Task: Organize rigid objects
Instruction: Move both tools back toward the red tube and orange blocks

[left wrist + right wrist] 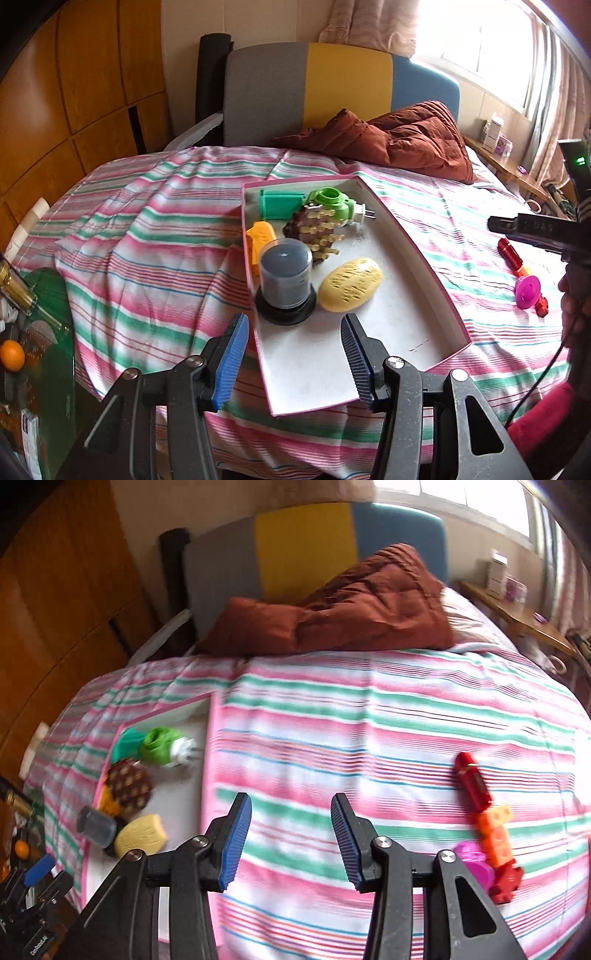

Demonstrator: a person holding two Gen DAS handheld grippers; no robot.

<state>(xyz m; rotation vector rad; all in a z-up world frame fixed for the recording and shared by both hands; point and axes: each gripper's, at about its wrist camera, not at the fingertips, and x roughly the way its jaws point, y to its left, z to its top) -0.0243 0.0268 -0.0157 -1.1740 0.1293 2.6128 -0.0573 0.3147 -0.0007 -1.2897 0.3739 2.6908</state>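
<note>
Striped bedding (369,720) covered the bed where our white tray (413,306) held a yellow oval (350,283) and disc spindle (285,280). Both our left gripper (293,360) and right gripper (291,838) stood parted, empty; a red flashlight (472,781) lay well right.

My right gripper (291,834) is hovering empty, jaws apart, over the striped bedspread (369,738); red toys (474,781) are lying at three o'clock, the tray (184,794) at nine.
</note>
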